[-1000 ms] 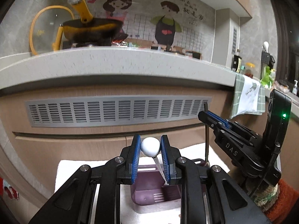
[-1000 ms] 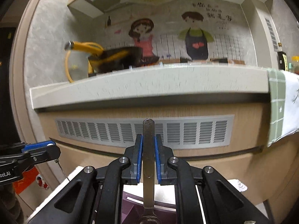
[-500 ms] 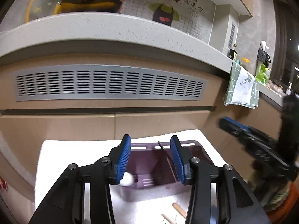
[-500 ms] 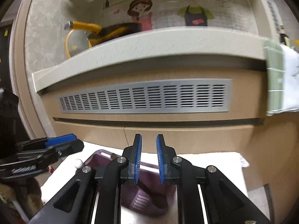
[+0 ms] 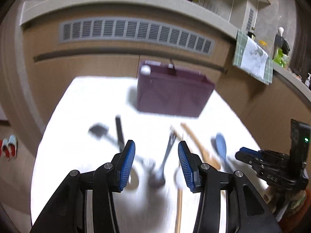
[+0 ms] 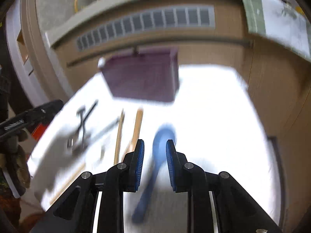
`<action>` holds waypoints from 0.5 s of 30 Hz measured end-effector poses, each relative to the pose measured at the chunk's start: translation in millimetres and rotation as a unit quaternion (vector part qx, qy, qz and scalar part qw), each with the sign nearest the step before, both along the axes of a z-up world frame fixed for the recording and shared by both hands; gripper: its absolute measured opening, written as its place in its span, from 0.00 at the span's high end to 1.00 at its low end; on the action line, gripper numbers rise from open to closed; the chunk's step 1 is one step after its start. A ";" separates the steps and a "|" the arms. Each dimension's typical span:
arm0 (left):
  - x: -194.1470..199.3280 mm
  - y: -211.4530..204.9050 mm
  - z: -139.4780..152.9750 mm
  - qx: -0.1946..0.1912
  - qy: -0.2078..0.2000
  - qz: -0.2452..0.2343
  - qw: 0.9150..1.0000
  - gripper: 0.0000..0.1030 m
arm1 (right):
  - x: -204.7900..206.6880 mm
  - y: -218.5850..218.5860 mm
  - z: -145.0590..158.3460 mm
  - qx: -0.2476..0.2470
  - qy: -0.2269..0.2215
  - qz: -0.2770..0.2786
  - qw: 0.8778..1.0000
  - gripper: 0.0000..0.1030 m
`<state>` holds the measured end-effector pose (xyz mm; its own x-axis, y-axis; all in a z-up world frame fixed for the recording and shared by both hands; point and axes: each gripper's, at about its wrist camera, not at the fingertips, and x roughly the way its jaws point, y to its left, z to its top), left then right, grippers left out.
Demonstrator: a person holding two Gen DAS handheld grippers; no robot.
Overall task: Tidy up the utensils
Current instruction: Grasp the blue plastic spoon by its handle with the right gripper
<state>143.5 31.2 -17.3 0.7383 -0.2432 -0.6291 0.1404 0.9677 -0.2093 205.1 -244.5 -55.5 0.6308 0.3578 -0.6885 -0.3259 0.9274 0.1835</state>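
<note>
Nearest the camera, the left gripper [image 5: 156,163] hangs with its jaws spread wide and nothing between them, above a dark fork [image 5: 165,157] lying on the white-covered bench [image 5: 81,104] near its front edge. The right gripper [image 6: 155,162] is likewise released and empty, its jaws parted around the line of a blue spoon [image 6: 162,141] that lies below them, bowl pointing away; the blur makes it hard to tell whether the pads touch it.

Between the two lie wooden chopsticks [image 6: 136,128], and toward the bench's left side a dark spatula [image 5: 101,132] and other blurred metal pieces.

Farther back, near the rear edge, stands the purple utensil holder [image 5: 171,93], with a white-knobbed utensil [image 5: 145,69] and a dark handle [image 5: 171,65] standing out of its top.

The step in hand looks like reaching for the next pieces. Next, each gripper should descend squarely over a handle, close firmly, lift, and carry it to the holder.
</note>
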 end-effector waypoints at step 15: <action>-11.1 25.7 -32.7 -0.029 0.048 0.040 0.998 0.54 | 33.0 25.1 -36.2 -0.046 0.061 -0.010 0.997 0.76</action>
<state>132.4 56.8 -50.0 0.6936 -0.2252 -0.6843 0.0407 0.9606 -0.2749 238.1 -219.4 -91.7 0.5461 0.2785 -0.7901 -0.2879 0.9481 0.1352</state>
